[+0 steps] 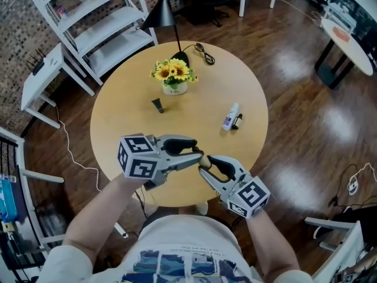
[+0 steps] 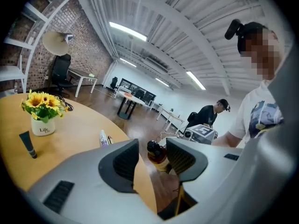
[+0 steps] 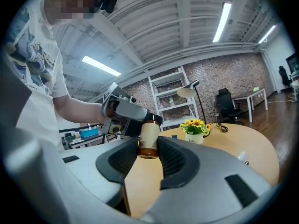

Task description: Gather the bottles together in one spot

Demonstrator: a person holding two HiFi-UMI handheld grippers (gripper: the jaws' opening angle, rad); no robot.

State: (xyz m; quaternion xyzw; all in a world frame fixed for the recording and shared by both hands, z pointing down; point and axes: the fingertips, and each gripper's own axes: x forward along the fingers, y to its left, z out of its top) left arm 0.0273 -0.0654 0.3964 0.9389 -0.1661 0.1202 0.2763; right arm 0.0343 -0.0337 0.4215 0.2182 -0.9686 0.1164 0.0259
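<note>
Gathering barely started: right tongs [image 3: 148, 148] clamped on brown bottle [image 3: 149, 129], aloft well nearer the person than the flower pot [image 1: 175, 88], left tongs [image 2: 153, 155] spread round its dark cap, seemingly not pressing; white bottle [image 1: 230, 117] lies right of pot, dark tube [image 1: 158, 105] left-front, well apart; small item beside white bottle unidentifiable.

Across the round wooden table [image 1: 194, 131] in front of me, a pot of sunflowers [image 1: 174, 75] stands at the far side. A black lamp [image 1: 161, 12] is just behind it, and white shelves [image 1: 106, 34] are far left.
</note>
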